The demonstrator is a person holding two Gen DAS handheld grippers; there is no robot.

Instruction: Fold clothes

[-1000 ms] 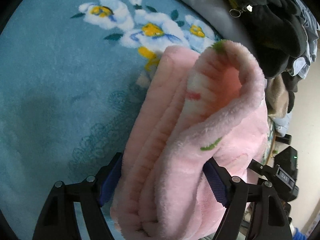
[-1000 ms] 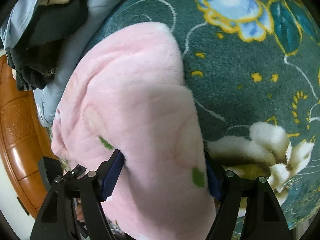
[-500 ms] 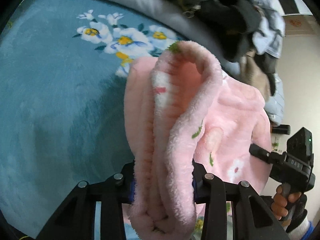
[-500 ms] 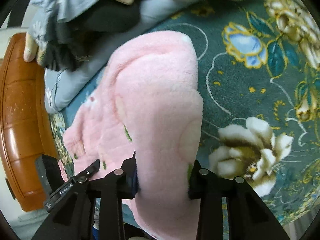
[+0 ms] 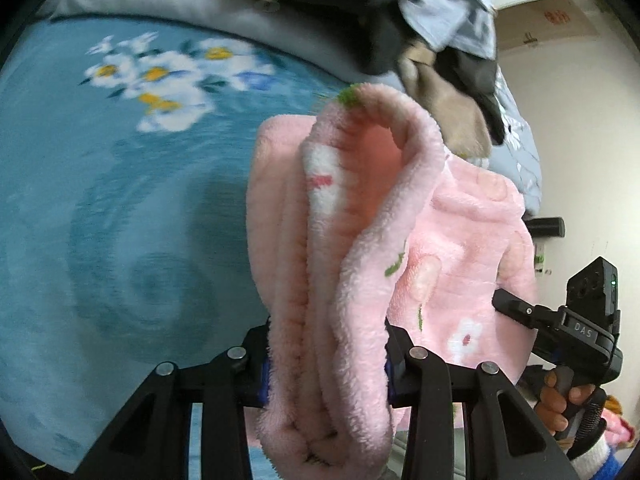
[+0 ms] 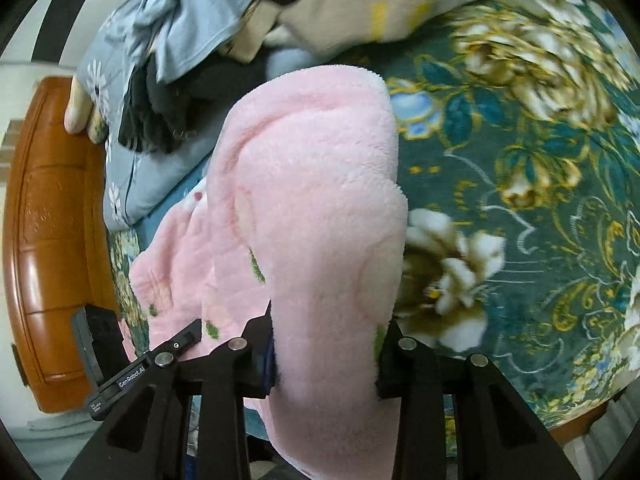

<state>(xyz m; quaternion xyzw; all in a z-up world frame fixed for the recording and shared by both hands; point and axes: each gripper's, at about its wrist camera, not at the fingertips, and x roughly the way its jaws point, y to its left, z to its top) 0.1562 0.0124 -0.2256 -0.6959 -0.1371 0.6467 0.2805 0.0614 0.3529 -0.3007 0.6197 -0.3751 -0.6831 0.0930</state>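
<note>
A folded pink fleece garment [image 5: 352,240] with small flower prints hangs lifted above the teal floral bedspread [image 5: 100,200]. My left gripper [image 5: 326,360] is shut on one bunched end of it, several layers squeezed between the jaws. In the right wrist view the same pink garment [image 6: 320,208] bulges upward, and my right gripper [image 6: 326,356] is shut on its other end. The right gripper's body and the hand holding it [image 5: 568,344] show at the lower right of the left wrist view. The left gripper's body [image 6: 120,364] shows at the lower left of the right wrist view.
A heap of dark, grey, beige and pale blue clothes [image 5: 420,20] lies at the far edge of the bed, also seen as a clothes pile [image 6: 192,40] in the right wrist view. A brown wooden headboard [image 6: 48,220] borders the bed at the left. The dark green flowered blanket [image 6: 520,200] lies to the right.
Both grippers have closed tighter on the pink garment and raised it off the bedspread. The views pulled back, showing more of the clothes pile and the wall.
</note>
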